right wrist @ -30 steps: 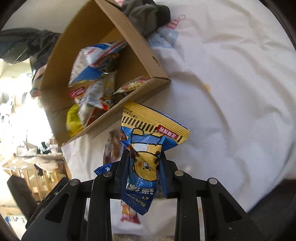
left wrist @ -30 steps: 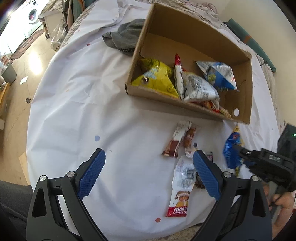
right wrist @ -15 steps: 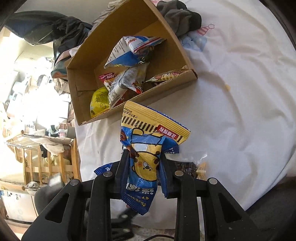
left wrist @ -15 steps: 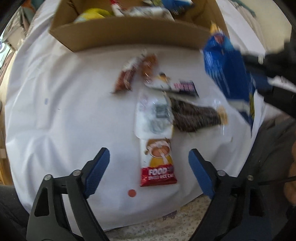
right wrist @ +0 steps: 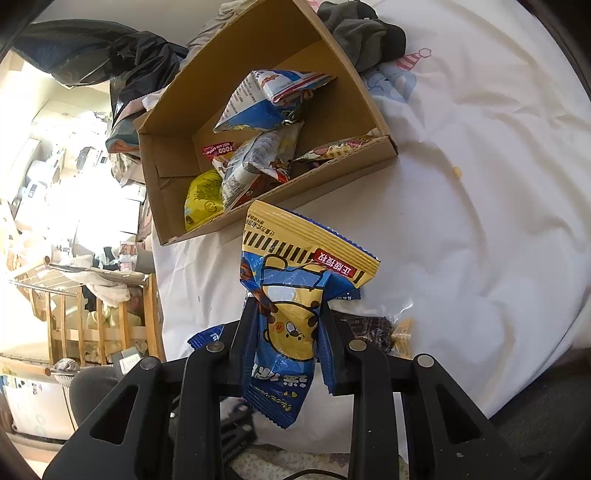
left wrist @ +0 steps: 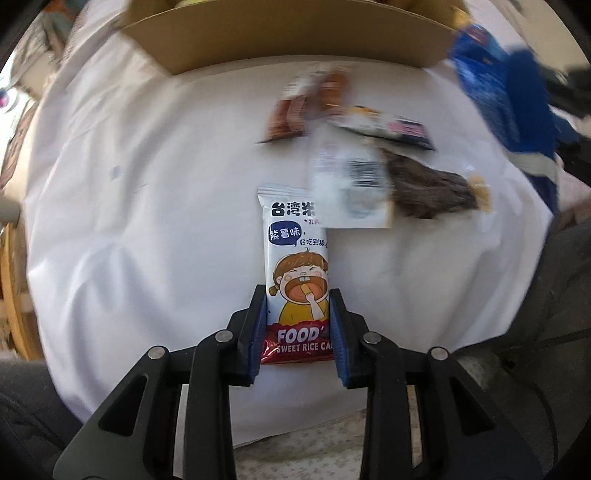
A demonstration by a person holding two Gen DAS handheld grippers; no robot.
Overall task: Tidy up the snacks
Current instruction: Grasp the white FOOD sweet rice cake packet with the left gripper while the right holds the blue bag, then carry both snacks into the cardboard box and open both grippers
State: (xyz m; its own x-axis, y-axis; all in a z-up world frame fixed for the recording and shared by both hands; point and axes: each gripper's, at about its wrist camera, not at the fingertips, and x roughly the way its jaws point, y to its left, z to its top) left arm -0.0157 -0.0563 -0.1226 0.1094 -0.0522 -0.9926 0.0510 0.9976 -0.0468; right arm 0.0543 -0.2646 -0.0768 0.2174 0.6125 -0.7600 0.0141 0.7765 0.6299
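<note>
My left gripper [left wrist: 297, 325] is shut on the lower end of a white and red sweet rice cake packet [left wrist: 295, 266] that lies on the white tablecloth. A clear packet [left wrist: 351, 192] overlaps the rice cake packet's top right corner. My right gripper [right wrist: 288, 332] is shut on a blue and yellow bear snack bag [right wrist: 291, 295] and holds it above the table, short of the cardboard box [right wrist: 354, 110]. The box holds several snack bags. The box's front wall [left wrist: 295, 40] shows at the top of the left wrist view, with the blue bag [left wrist: 502, 92] at upper right.
Loose snacks lie between the left gripper and the box: a brown bar [left wrist: 291, 114], a dark packet [left wrist: 388, 127] and a dark dried snack [left wrist: 428, 192]. Grey cloth [right wrist: 365, 33] lies behind the box. A wooden rack [right wrist: 103, 314] stands beyond the table's left edge.
My left gripper has moved down and forward and closed on the rice cake packet. My right gripper has carried the blue bag higher, with more of the box's inside in view.
</note>
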